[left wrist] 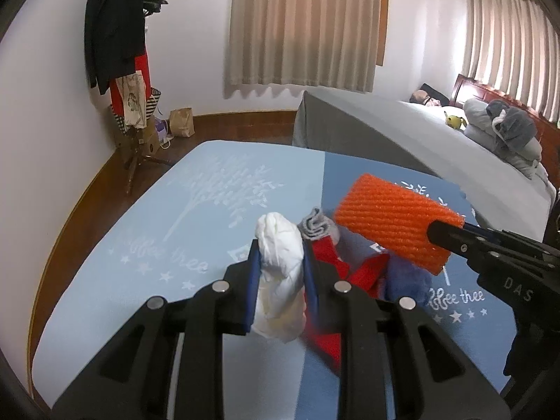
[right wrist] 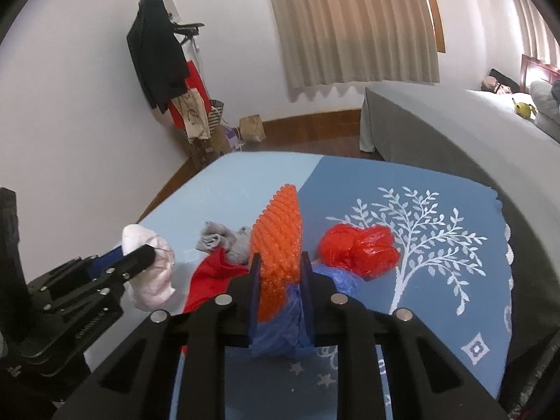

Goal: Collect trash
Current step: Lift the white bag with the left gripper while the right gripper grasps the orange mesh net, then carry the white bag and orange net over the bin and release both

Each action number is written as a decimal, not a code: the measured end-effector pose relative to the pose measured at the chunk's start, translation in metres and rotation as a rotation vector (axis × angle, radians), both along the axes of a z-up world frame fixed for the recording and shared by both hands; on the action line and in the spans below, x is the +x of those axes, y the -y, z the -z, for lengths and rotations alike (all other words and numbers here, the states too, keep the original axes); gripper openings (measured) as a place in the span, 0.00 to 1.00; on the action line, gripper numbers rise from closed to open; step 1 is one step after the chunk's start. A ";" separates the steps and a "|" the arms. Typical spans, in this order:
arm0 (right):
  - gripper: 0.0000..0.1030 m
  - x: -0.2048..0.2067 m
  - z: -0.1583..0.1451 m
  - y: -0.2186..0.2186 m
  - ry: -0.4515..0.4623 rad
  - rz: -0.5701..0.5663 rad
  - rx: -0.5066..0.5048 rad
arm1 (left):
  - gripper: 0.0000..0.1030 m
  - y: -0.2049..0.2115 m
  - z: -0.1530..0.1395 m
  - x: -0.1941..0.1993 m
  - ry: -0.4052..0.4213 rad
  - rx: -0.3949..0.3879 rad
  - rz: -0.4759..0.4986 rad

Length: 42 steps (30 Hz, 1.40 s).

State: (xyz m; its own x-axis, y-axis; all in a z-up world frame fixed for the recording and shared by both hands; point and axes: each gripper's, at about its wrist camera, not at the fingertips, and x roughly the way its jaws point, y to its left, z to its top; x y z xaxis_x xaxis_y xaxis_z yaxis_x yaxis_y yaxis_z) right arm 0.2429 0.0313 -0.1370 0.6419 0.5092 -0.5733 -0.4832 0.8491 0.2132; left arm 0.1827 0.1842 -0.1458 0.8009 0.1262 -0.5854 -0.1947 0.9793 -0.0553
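My left gripper has its jaws clamped on a crumpled white tissue; my right gripper pinches orange foam netting above the bench.

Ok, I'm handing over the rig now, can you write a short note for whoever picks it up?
Left hand-held gripper: shut on crumpled white tissue wad, lifted.
Right hand-held gripper: shut on orange ribbed foam net, lifted.
Still on the blue tree-print cloth: crumpled red plastic bag, blue plastic bag, grey sock, red fabric.
No bin in view; nothing visibly deposited.
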 end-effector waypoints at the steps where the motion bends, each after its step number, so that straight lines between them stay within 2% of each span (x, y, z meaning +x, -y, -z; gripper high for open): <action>1: 0.20 -0.003 -0.002 0.002 0.004 0.002 0.003 | 0.21 0.002 -0.002 -0.001 0.003 0.003 0.003; 11: 0.20 -0.032 -0.025 0.028 0.050 0.053 0.013 | 0.21 0.031 -0.023 -0.015 0.036 0.014 0.043; 22: 0.20 -0.067 -0.049 0.077 0.084 0.128 0.025 | 0.21 0.071 -0.043 -0.030 0.071 0.004 0.113; 32: 0.20 -0.102 -0.064 0.130 0.112 0.216 0.024 | 0.21 0.123 -0.055 -0.040 0.097 -0.014 0.210; 42: 0.20 -0.133 -0.066 0.184 0.115 0.323 0.011 | 0.21 0.179 -0.059 -0.051 0.114 -0.022 0.328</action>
State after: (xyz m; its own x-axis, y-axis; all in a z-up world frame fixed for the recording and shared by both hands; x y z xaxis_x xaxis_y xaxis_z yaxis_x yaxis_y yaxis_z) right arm 0.1097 -0.1531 -0.0706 0.8312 0.2750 -0.4832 -0.2113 0.9601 0.1831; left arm 0.1317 0.0057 -0.0867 0.8572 -0.1605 -0.4894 0.1389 0.9870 -0.0804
